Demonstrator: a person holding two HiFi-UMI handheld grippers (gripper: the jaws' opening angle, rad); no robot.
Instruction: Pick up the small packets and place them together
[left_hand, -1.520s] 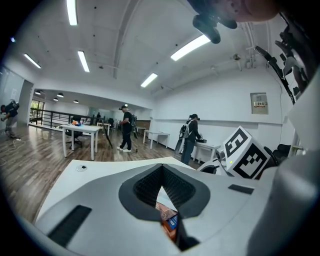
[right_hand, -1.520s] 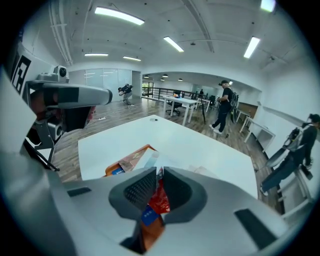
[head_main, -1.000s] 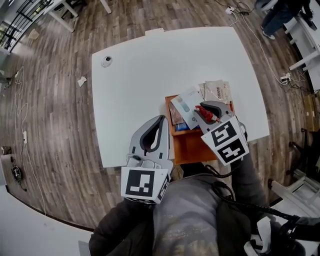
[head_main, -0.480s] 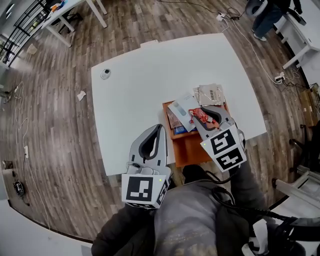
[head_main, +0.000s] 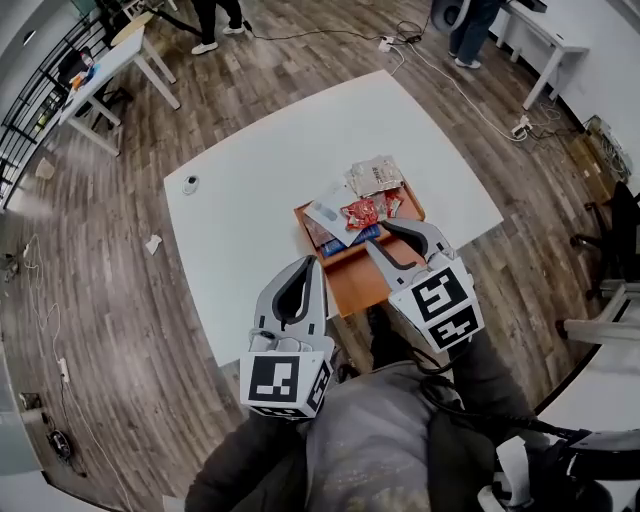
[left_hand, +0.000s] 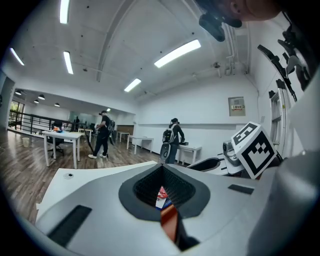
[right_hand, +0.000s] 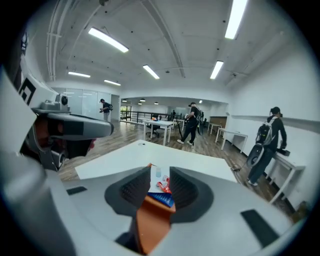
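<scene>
- Your right gripper (head_main: 390, 235) sits over the orange tray (head_main: 362, 288). Its jaws have just been opening and now stand released, with nothing between them.
- Your left gripper (head_main: 305, 262) is clenched and empty, at the white table (head_main: 260, 170) edge.
- The small packets (head_main: 372, 177) are piled together at the tray's far end, with the red packet (head_main: 360, 212) on top.
</scene>
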